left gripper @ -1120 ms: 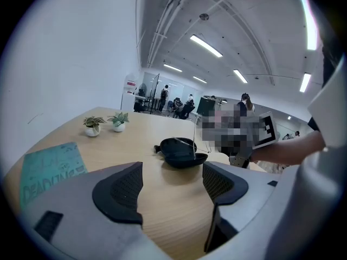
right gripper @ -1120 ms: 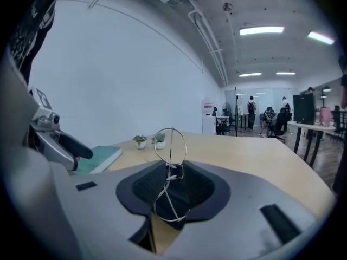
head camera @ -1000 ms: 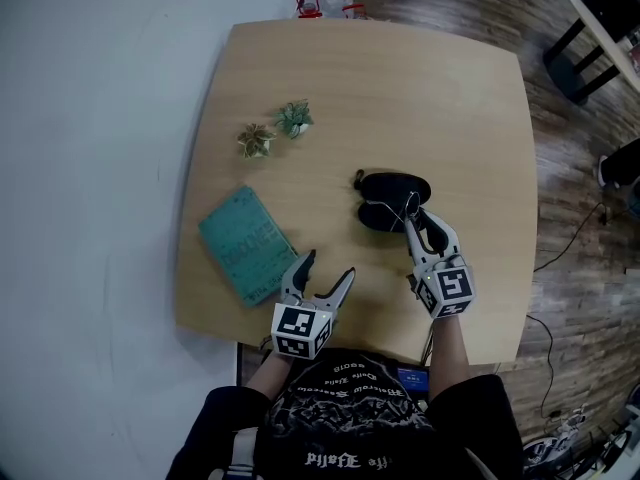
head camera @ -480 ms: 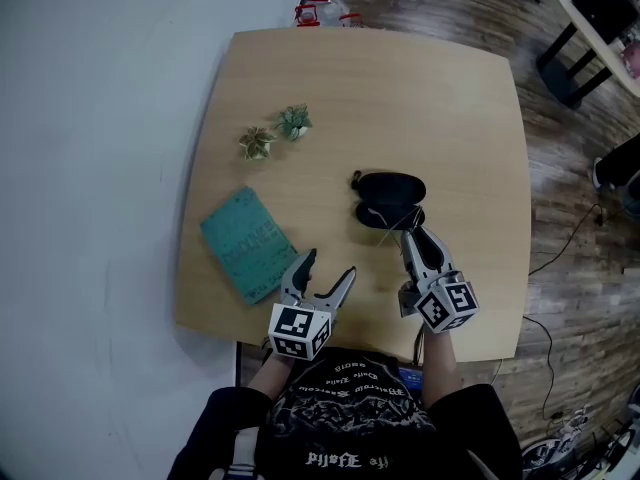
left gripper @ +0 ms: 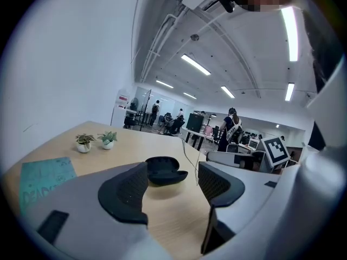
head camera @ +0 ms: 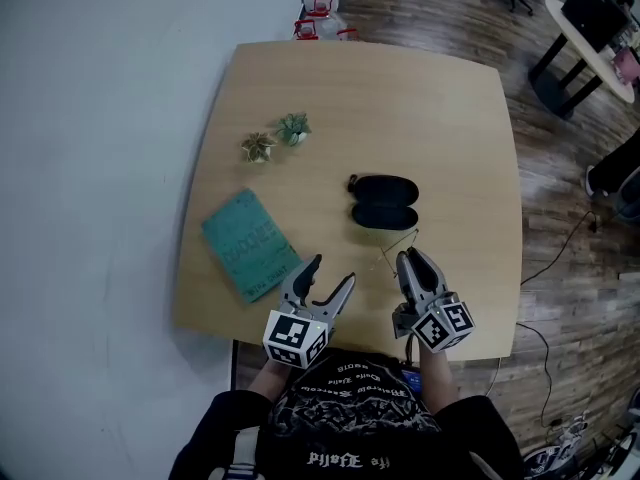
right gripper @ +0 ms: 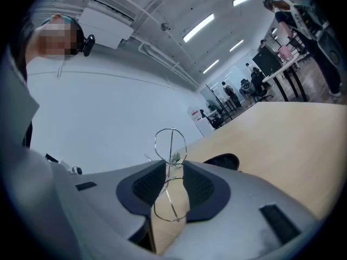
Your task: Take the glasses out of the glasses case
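Observation:
The black glasses case (head camera: 385, 201) lies open in the middle of the table, its two halves spread and nothing showing inside. My right gripper (head camera: 410, 260) is shut on thin wire-rimmed glasses (head camera: 397, 245), held in the air on the near side of the case. In the right gripper view the glasses (right gripper: 170, 143) stand upright between the pads, with the case (right gripper: 222, 160) behind them. My left gripper (head camera: 331, 274) hovers left of the right one, its jaws closing with nothing between them. From the left gripper view the case (left gripper: 162, 169) lies beyond the left gripper (left gripper: 171, 184).
A teal book (head camera: 248, 244) lies near the table's left front edge. Two small potted plants (head camera: 258, 146) (head camera: 293, 128) stand further back on the left. The wooden table (head camera: 440, 108) ends just in front of both grippers. Desks and people fill the room beyond.
My right gripper has drawn back from the case toward the near edge, rolling, with the glasses in it. The left gripper has risen a little and its jaws have narrowed slightly.

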